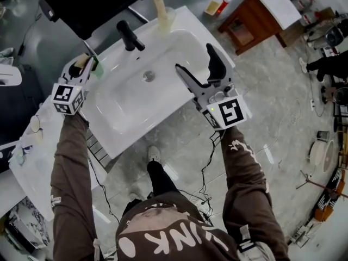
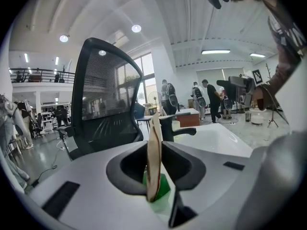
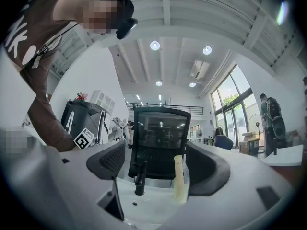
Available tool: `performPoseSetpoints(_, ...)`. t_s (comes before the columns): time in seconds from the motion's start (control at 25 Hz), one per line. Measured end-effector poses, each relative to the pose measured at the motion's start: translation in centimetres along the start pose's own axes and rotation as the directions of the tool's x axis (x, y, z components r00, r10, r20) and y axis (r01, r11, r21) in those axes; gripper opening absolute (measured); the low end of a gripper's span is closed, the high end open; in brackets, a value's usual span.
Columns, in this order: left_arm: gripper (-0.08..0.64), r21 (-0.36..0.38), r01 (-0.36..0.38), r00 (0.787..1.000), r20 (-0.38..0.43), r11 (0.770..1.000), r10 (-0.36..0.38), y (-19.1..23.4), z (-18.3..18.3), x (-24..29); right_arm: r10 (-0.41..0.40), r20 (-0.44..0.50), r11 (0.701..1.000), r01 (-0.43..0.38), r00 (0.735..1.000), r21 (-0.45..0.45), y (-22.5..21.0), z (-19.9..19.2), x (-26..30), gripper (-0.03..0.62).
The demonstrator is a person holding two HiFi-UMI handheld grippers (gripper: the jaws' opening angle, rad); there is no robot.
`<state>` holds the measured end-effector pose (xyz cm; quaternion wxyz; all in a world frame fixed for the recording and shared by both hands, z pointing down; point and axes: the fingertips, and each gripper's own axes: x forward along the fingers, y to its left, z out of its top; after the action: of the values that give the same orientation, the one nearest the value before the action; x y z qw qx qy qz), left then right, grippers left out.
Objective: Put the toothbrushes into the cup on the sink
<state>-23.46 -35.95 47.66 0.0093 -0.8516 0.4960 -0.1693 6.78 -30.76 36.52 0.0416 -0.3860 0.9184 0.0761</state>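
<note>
A white sink [image 1: 126,103] has a black faucet [image 1: 129,36] at its back. A clear cup [image 1: 167,19] stands on the back rim with a cream toothbrush [image 1: 159,3] upright in it. My left gripper [image 1: 89,64] is at the sink's left rim, shut on a tan toothbrush [image 2: 153,152] that stands on edge between the jaws. Something green [image 2: 163,188] shows at its lower end; I cannot tell what it is. My right gripper [image 1: 194,58] hangs open and empty over the basin's right side. In the right gripper view the cup [image 3: 181,194] and faucet [image 3: 139,178] lie ahead of that gripper [image 3: 158,169].
A black office chair [image 1: 92,4] stands behind the sink. A wooden cabinet [image 1: 253,18] is at the back right. A white counter [image 1: 32,145] with small items lies to the left. Several people [image 2: 211,99] stand far off.
</note>
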Motion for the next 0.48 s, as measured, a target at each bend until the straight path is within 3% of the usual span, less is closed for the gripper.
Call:
performPoseSetpoints(0.24,0.165,0.014,0.001,0.997,0.076,1.0,-0.002,-0.6,3.5,-2.1,0.007,0.013,1.0,-0.007,1.0,0.002,0.8,0.7,0.0,0.4)
performPoseSetpoints(0.48,0.232,0.05,0.005,0.983,0.182,0.999,-0.014,-1.9,9.5,-6.3,0.02,0.042,1.0,-0.02,0.999,-0.003,2.1,2.8,0.3,0.403)
